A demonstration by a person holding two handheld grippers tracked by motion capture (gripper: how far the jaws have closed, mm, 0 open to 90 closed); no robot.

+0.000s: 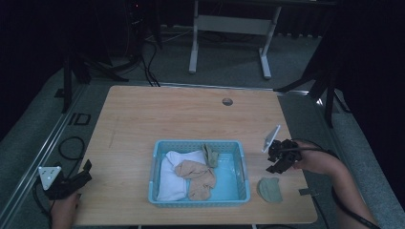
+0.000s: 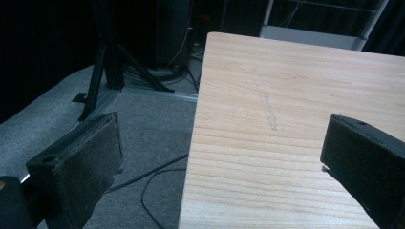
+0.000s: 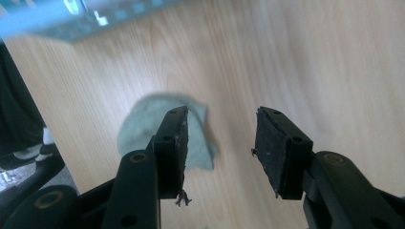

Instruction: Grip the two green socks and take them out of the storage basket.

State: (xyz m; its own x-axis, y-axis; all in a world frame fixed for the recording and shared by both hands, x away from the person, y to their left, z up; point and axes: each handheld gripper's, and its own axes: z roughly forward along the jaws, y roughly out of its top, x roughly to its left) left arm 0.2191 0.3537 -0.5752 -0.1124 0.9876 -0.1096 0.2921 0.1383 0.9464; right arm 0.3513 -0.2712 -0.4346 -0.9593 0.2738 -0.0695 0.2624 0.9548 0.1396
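A blue plastic basket sits at the table's front middle and holds a white cloth, a beige sock and an olive sock. To its right, a folded grey-green sock lies flat on the wood. My right gripper hovers just above and behind that sock. In the right gripper view this gripper stands open with bare wood between the pads, the sock lies below the left jaw, and the basket's corner is at the top. My left gripper rests open at the front left edge.
The wooden table has a cable hole at the back. A small grey tab lies near the front right corner. Cables run on the floor to the left, and a white desk frame stands beyond the table.
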